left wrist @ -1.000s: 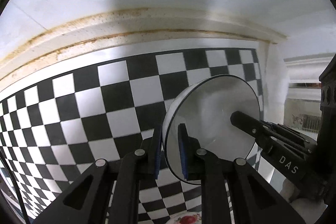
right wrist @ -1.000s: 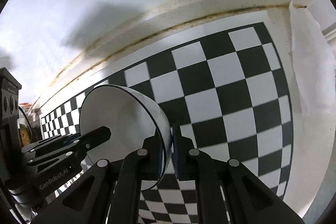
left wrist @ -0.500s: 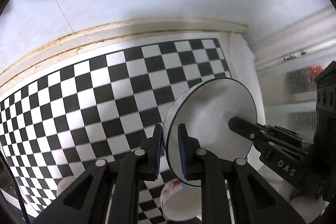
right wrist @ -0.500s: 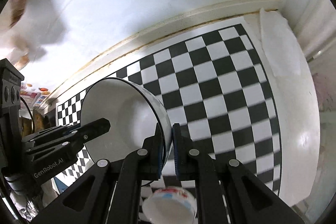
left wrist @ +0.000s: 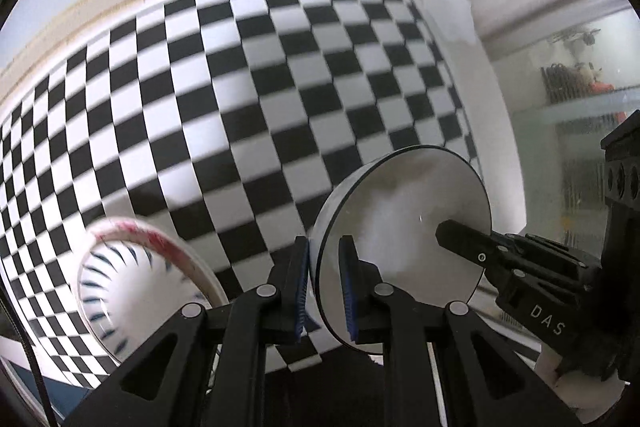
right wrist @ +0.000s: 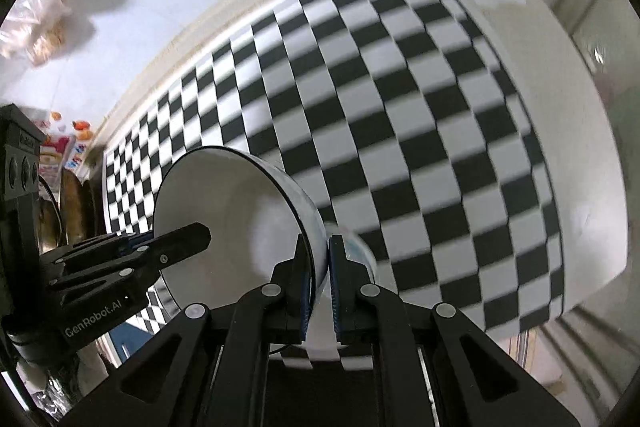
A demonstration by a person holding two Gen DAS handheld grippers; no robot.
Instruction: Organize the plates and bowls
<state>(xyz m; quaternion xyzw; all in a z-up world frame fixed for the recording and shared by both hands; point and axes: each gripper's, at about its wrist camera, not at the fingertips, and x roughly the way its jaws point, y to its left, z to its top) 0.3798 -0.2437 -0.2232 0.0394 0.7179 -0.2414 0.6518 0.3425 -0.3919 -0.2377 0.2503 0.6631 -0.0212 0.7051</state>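
Note:
A white bowl (left wrist: 404, 227) with a thin black rim hangs tilted above the checkered table (left wrist: 240, 99). My left gripper (left wrist: 324, 251) is shut on its left rim. My right gripper (right wrist: 318, 247) is shut on the opposite rim of the same bowl (right wrist: 224, 219), one finger inside and one outside. Each gripper shows in the other's view: the right one (left wrist: 460, 233) reaches in from the right, the left one (right wrist: 192, 235) from the left. A second bowl (left wrist: 132, 283), red-rimmed with blue strokes inside, sits on the table below left; in the right wrist view it is mostly hidden behind my fingers.
The black-and-white checkered cloth (right wrist: 400, 107) runs back to a white wall with a cream ledge. A white sheet (left wrist: 448, 11) lies at the far right corner. Brown pans (right wrist: 76, 203) and snack bags (right wrist: 36, 27) stand at the left. The table's right edge drops off near a glass door.
Both grippers have lifted the white bowl and carried it back from the wall; much more of the table shows. The red-rimmed bowl has come into the left wrist view at lower left.

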